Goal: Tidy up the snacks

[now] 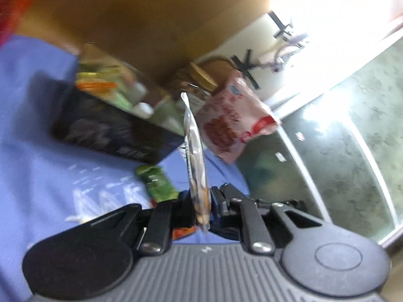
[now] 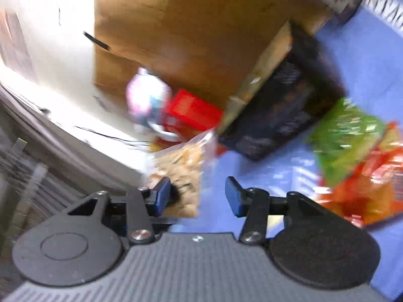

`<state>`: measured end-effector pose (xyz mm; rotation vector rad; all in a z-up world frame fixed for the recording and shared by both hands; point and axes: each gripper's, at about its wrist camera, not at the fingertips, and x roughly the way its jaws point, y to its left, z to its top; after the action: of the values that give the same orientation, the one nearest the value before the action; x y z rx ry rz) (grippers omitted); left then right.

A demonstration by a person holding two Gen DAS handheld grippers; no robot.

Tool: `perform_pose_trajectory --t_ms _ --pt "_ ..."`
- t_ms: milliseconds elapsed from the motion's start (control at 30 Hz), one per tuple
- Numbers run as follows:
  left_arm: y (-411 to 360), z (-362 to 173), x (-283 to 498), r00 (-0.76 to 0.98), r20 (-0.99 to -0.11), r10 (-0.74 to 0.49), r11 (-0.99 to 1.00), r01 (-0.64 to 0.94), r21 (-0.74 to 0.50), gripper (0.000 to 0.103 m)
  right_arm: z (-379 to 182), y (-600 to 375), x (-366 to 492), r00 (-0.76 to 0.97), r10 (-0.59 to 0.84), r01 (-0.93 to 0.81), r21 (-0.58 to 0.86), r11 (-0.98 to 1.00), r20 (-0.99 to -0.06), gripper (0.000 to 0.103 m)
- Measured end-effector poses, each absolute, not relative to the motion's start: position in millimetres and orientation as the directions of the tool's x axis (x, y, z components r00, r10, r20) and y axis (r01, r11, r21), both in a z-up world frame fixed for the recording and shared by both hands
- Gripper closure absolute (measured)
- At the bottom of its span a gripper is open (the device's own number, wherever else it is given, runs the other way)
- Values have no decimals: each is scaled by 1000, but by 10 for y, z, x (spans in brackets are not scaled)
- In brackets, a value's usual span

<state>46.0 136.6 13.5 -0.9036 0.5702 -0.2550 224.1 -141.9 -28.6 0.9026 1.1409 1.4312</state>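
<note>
1. The left gripper was clamped on a clear snack pouch, held edge-on above the blue desk, near the dark box of snacks.
2. The right gripper stood apart and held nothing; the same pouch showed just ahead of it.
3. The pouch looked light, soft and slippery, with brittle pieces inside, so I judged the sealed edge the best place to hold.
4. White letters on the desk and the print on the red-and-white packet were too blurred to read.

Both views motion-blurred, with blown-out window glare.
</note>
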Motion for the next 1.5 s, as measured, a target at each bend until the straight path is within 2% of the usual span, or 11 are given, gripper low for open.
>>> perform_pose_trajectory --t_ms 67,167,200,333,533,700,967,1167,1233,1333,1500 --pt "1391 226 648 822 -388 -416 645 -34 -764 87 -184 -1407 2353 -124 991 -286 958 13 -50 69" --pt "1494 349 953 827 -467 -313 722 -112 -682 54 52 -1397 2566 -17 994 -378 921 90 -105 81" --pt "1510 404 1050 832 -494 -253 767 -139 -627 47 98 -1299 2616 20 989 -420 897 140 -145 95" --pt "1482 513 1448 805 -592 -28 878 -263 -399 51 177 -953 2846 84 953 -535 793 290 -292 96" --pt "1431 280 1790 698 -696 169 903 -392 -173 49 251 -513 2681 384 788 -735 358 576 -480 80" --pt "1405 352 1359 738 -649 184 891 -404 -207 48 295 -1117 2552 401 831 -703 452 548 -384 74" --pt "934 251 900 778 -623 -85 884 -230 -408 48 -230 -1697 2478 304 804 -572 577 583 -511 66" --pt "882 -342 1066 720 -677 -155 786 -325 -526 47 -446 -1611 2352 202 830 -532 654 538 -519 66" --pt "909 -391 1022 732 -663 -158 773 -327 -545 50 -449 -1570 2280 166 845 -526 679 512 -508 67" --pt "885 -427 991 717 -677 -168 774 -330 -541 81 -517 -1525 2163 107 868 -492 733 470 -484 77" --pt "832 -385 783 715 -677 -172 773 -329 -543 84 -513 -1491 1995 108 868 -491 733 471 -485 82"
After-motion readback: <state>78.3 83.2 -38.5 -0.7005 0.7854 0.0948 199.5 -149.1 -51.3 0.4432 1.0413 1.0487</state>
